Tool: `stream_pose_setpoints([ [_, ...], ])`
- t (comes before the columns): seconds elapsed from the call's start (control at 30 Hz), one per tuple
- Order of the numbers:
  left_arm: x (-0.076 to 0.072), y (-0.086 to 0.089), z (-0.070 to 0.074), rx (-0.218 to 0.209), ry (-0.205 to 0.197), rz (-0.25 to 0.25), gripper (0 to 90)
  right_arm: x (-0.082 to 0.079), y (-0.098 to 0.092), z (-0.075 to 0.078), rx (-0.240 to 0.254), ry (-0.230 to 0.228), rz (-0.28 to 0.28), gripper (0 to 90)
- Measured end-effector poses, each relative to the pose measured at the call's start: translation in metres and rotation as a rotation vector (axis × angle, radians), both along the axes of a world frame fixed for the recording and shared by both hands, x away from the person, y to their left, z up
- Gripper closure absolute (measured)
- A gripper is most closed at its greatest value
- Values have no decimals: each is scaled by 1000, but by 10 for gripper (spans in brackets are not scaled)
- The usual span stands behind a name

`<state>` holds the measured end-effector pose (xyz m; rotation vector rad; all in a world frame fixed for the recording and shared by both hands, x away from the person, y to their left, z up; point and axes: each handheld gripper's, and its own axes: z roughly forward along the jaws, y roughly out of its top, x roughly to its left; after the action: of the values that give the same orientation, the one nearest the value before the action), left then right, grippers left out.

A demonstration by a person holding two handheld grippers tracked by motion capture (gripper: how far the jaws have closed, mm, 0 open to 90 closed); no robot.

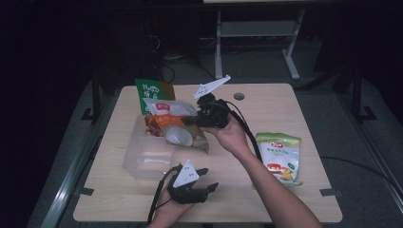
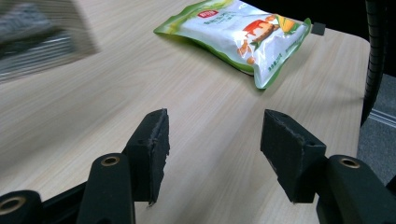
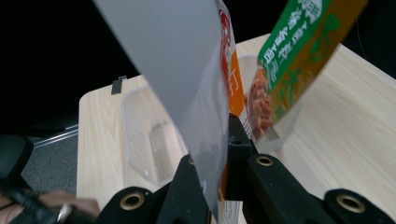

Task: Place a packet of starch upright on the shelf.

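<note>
orange-and-silver snack pouch [image 1: 177, 127] hung over clear plastic bin [image 1: 142, 159] near table's [image 1: 266, 102] left middle. green packet [image 1: 153, 90] stood in bin's far end, close behind pouch. right gripper [image 1: 197, 116] clamped on pouch edge, jaws nearly together. green-and-white corn bag [image 1: 280, 156] lay flat by right edge. left gripper [image 1: 202, 183] at near edge, jaws wide apart, holding nothing.

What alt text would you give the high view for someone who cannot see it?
A person's right gripper holds an orange snack bag above a clear plastic bin on a wooden table. The left gripper waits open nearby; a green-edged bag lies at the right.
</note>
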<state>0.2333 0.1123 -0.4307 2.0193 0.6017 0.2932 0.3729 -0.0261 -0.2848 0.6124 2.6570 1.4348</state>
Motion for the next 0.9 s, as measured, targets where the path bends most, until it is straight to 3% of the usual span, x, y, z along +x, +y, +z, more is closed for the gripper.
stream_pose_setpoints([
  [0.2,0,1,-1,-12,-2,0,413,8,24,0,6,-7,15,899],
  [0.43,1,5,-7,-7,6,6,409,18,52,-8,29,21,19,899],
  [0.53,2,9,-8,-12,25,13,411,23,62,-12,8,9,35,899],
  [0.67,3,12,-8,-25,21,28,406,26,77,-16,12,33,41,899],
  [0.77,4,13,-8,-5,15,25,404,29,83,-19,9,31,48,899],
  [0.9,4,14,-8,-22,32,30,383,33,94,-27,1,41,59,899],
])
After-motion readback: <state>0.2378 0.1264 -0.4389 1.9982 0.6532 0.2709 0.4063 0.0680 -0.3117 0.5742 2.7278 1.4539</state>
